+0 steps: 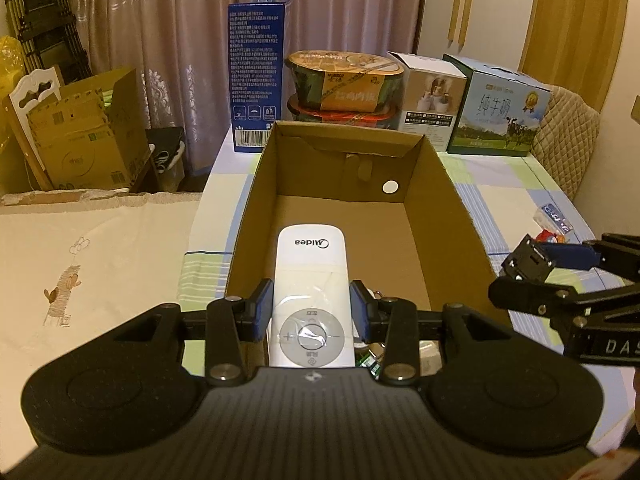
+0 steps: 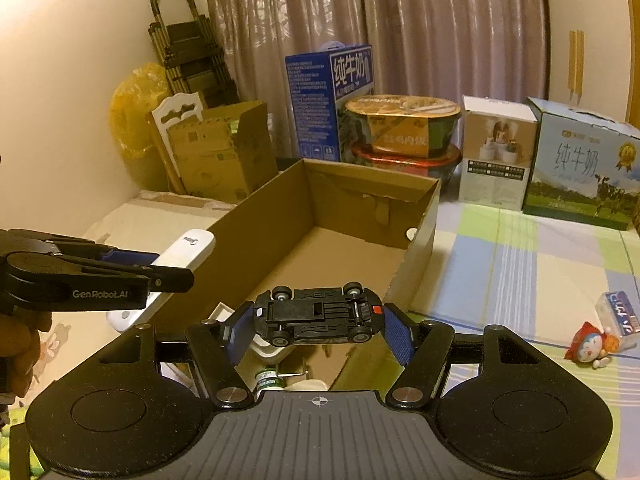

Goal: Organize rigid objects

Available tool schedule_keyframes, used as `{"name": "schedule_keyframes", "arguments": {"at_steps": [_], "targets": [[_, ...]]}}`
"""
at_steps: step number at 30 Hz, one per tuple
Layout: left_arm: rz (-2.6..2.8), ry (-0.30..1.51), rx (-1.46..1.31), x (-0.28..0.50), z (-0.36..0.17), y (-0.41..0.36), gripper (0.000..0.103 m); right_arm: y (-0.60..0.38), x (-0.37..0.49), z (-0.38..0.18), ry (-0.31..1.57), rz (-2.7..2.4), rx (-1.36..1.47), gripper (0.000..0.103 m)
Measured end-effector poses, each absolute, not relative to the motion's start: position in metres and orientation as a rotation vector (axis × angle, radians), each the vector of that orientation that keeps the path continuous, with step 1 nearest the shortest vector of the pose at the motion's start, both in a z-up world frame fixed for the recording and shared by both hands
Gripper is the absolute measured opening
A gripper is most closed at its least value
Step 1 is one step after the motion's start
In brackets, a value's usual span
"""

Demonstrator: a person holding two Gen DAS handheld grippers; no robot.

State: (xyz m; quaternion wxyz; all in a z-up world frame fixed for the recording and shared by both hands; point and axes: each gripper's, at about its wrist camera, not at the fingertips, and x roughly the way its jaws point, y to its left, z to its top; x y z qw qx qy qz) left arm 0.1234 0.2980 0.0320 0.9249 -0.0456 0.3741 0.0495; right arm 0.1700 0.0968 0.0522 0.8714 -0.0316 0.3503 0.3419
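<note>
My left gripper is shut on a white Midea remote control, holding it above the near end of an open cardboard box. The same remote shows at the left of the right wrist view, in the left gripper. My right gripper is shut on a black toy car, held upside down with its wheels up, over the box's near right part. In the left wrist view the right gripper comes in from the right with the car.
Small items lie in the box's near end, among them a green-labelled bottle. Behind the box stand a blue milk carton, stacked noodle bowls, a white box and a green milk case. A small figure toy lies on the checked tablecloth.
</note>
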Motion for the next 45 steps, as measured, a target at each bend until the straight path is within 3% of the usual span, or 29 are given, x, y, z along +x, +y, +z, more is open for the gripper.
{"name": "schedule_keyframes", "arguments": {"at_steps": [1, 4, 27, 30, 32, 33, 45], "targets": [[0.107, 0.77, -0.093, 0.125, 0.031, 0.298, 0.036, 0.097, 0.17, 0.051, 0.735, 0.714, -0.065, 0.064], [0.129, 0.737, -0.083, 0.125, 0.033, 0.298, 0.062, 0.096, 0.172, 0.049, 0.744, 0.71, -0.057, 0.064], [0.15, 0.713, -0.095, 0.105, 0.044, 0.302, 0.064, 0.109, 0.175, 0.041, 0.751, 0.735, -0.043, 0.064], [0.155, 0.715, -0.099, 0.106, 0.042, 0.305, 0.067, 0.11, 0.18, 0.04, 0.737, 0.758, -0.011, 0.067], [0.158, 0.713, -0.109, 0.104, 0.041, 0.306, 0.071, 0.103, 0.182, 0.041, 0.723, 0.75, 0.038, 0.08], [0.16, 0.712, -0.113, 0.102, 0.04, 0.306, 0.073, 0.097, 0.182, 0.042, 0.714, 0.745, 0.067, 0.081], [0.164, 0.704, -0.158, 0.072, 0.04, 0.275, 0.09, 0.03, 0.154, 0.052, 0.742, 0.626, 0.124, 0.083]]}}
